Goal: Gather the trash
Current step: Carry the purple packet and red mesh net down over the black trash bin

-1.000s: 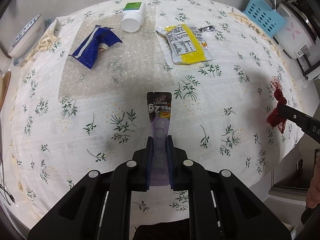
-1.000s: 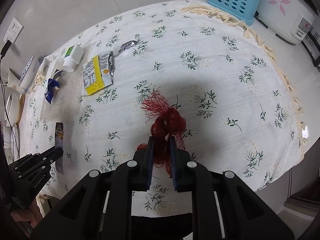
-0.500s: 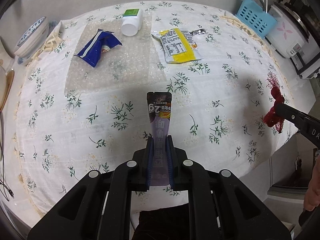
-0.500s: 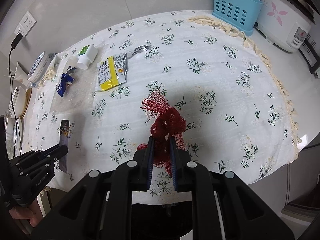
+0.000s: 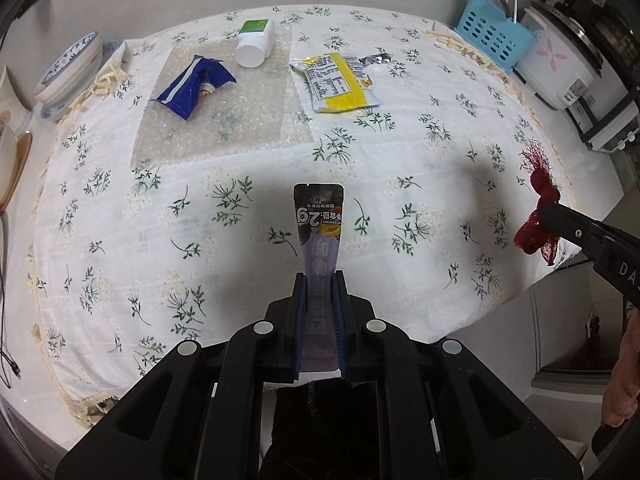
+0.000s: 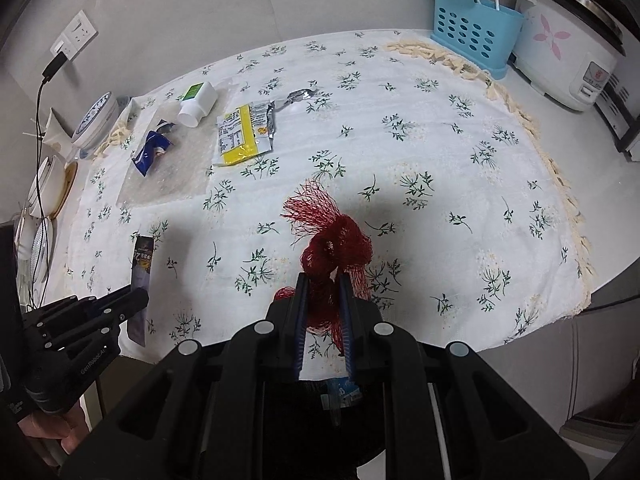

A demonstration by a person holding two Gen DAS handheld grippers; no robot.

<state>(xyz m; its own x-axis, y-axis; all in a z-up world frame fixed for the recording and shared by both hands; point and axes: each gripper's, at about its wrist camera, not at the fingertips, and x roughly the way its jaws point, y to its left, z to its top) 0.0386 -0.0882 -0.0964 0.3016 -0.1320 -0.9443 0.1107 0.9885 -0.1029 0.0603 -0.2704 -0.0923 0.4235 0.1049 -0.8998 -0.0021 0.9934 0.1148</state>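
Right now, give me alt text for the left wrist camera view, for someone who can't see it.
The left gripper clamps a purple sachet above a floral tablecloth. Farther back lie a blue wrapper, a white bottle and a yellow packet; at right, the right gripper holds red mesh netting.

purple sachet [image 5: 319, 240]: held upright | red net [image 6: 334, 248]: bunched, held | blue wrapper [image 5: 194, 87], yellow packet [image 5: 338, 82]: flat

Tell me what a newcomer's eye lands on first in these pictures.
First, the red mesh pinched in the right tool, held over the near edge of the floral cloth. Next, the purple sachet clamped upright in the left tool. Farther back lie a yellow packet, a blue wrapper and a white bottle.
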